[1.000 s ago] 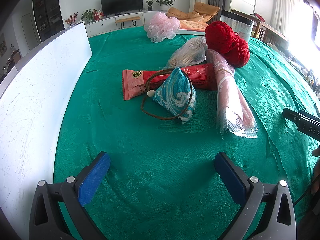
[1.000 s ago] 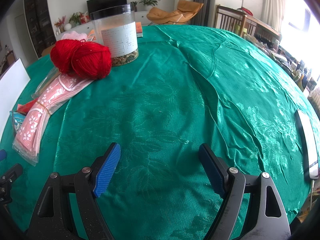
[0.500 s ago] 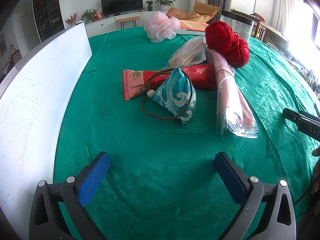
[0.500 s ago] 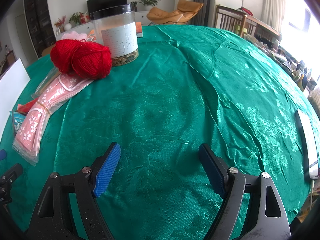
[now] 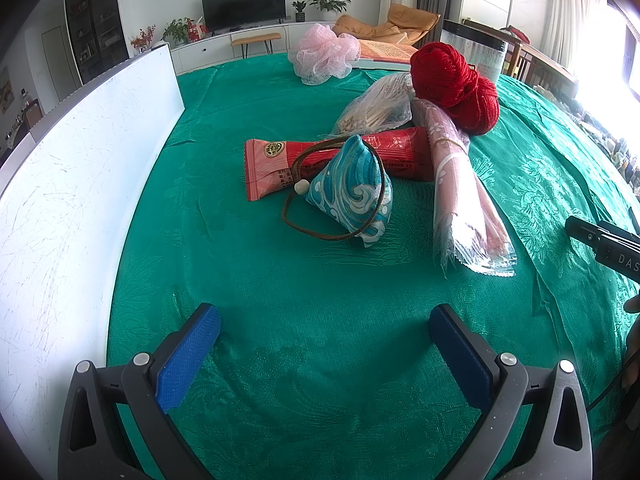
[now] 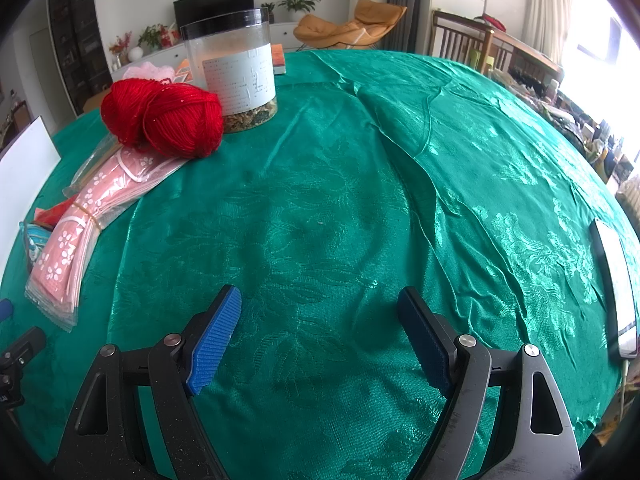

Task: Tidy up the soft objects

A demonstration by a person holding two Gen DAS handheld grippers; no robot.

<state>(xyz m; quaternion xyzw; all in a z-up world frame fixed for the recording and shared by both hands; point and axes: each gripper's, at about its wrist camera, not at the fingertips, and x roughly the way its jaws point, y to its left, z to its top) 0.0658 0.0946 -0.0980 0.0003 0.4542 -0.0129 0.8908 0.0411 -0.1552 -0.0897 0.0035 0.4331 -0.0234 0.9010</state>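
Observation:
On the green tablecloth [image 5: 248, 264] lie a teal patterned pouch [image 5: 352, 192] with a brown cord, a red packet [image 5: 340, 160], a pink roll in clear wrap [image 5: 464, 196], red yarn balls [image 5: 456, 84], a clear bag of sticks [image 5: 380, 108] and a pink mesh puff [image 5: 324, 54]. My left gripper [image 5: 324, 320] stands open over bare cloth, short of the pouch. In the right wrist view the red yarn [image 6: 164, 118] and pink roll [image 6: 84, 220] lie far left. My right gripper [image 6: 320, 304] is open over bare cloth with nothing between its fingers.
A white board [image 5: 72, 184] stands along the table's left side. A clear jar [image 6: 236, 72] with a paper label sits behind the yarn, beside a book [image 5: 384, 54]. A phone [image 6: 614, 280] lies at the table's right edge.

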